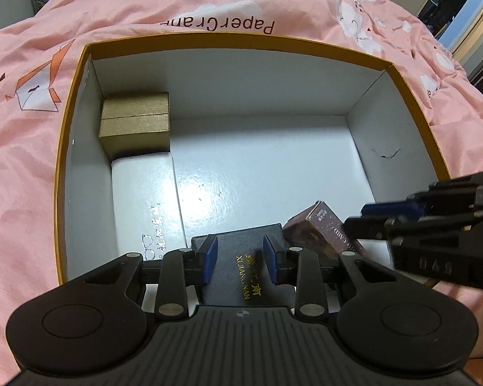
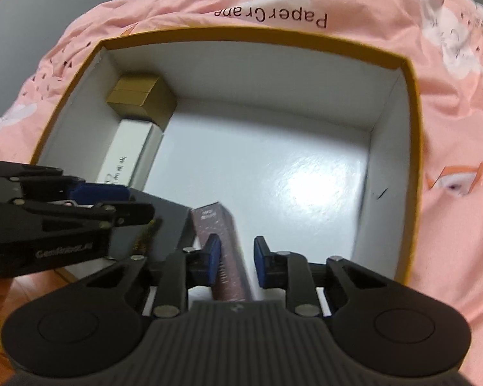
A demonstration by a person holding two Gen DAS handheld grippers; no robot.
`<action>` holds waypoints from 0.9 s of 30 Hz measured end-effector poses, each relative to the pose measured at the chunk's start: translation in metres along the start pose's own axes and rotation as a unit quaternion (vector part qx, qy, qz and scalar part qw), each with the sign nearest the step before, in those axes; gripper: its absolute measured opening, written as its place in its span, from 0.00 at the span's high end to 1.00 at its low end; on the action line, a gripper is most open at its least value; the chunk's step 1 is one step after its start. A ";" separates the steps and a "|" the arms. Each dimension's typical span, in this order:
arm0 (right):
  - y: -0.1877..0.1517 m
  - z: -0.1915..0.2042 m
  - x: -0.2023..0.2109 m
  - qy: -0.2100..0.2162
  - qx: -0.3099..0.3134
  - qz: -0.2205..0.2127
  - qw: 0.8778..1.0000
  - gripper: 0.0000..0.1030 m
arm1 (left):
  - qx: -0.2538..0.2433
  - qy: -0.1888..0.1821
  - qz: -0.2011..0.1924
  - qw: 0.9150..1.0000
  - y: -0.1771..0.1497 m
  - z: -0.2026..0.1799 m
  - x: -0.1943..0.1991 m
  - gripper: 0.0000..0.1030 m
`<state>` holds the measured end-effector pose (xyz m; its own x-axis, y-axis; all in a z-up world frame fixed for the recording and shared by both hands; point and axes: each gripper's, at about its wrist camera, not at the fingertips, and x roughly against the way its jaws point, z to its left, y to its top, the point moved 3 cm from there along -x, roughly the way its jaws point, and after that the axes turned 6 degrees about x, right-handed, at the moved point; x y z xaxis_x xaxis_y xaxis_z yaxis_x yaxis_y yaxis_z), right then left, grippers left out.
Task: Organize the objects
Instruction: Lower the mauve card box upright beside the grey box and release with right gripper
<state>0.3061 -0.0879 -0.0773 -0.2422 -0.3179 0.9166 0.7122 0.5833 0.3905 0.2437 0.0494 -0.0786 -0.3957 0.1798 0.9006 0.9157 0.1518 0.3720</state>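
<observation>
- Both grippers fill the near edge of their views: left gripper (image 1: 240, 259) has its blue pads against the sides of the black case (image 1: 241, 270), a narrow grip; right gripper (image 2: 236, 259) straddles the maroon carton (image 2: 223, 251), left pad touching, right pad looking just clear, so a firm hold cannot be told
- Pink duvet (image 1: 22, 167) carries everything
- Big box (image 1: 228, 33), gold rim and white inside, lies open on it, most of its floor bare
- White box (image 1: 141, 193) lies along the left wall, gold box (image 1: 135, 125) behind it in the far left corner
- Case and carton sit tilted side by side at the near wall
- Step in hand, as I judge: packing these two into the box
- Next move calls for laying the case flat beside the white box, then the carton next to it, each gripper keeping clear of the other
</observation>
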 end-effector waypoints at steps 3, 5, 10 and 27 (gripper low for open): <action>0.002 0.001 0.007 0.037 -0.008 -0.010 0.999 0.80 | 0.008 -0.007 -0.007 1.000 0.001 0.001 -0.001 0.66; 0.001 0.009 0.006 0.048 0.005 -0.008 0.999 0.80 | 0.010 -0.011 -0.011 1.000 0.001 0.002 0.000 0.67; -0.004 0.033 -0.008 -0.012 0.086 0.006 0.996 0.74 | 0.003 -0.006 -0.022 1.000 0.000 0.004 0.003 0.67; 0.006 -0.027 -0.030 0.014 -0.078 0.069 0.994 0.70 | 0.005 -0.028 -0.024 0.999 0.002 0.008 -0.001 0.68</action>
<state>0.3354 -0.0952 -0.1050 -0.1176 -0.2653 0.9570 0.8313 0.5008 0.2410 0.2455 0.0571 -0.0799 -0.4429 0.2256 0.8677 0.8949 0.1703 0.4125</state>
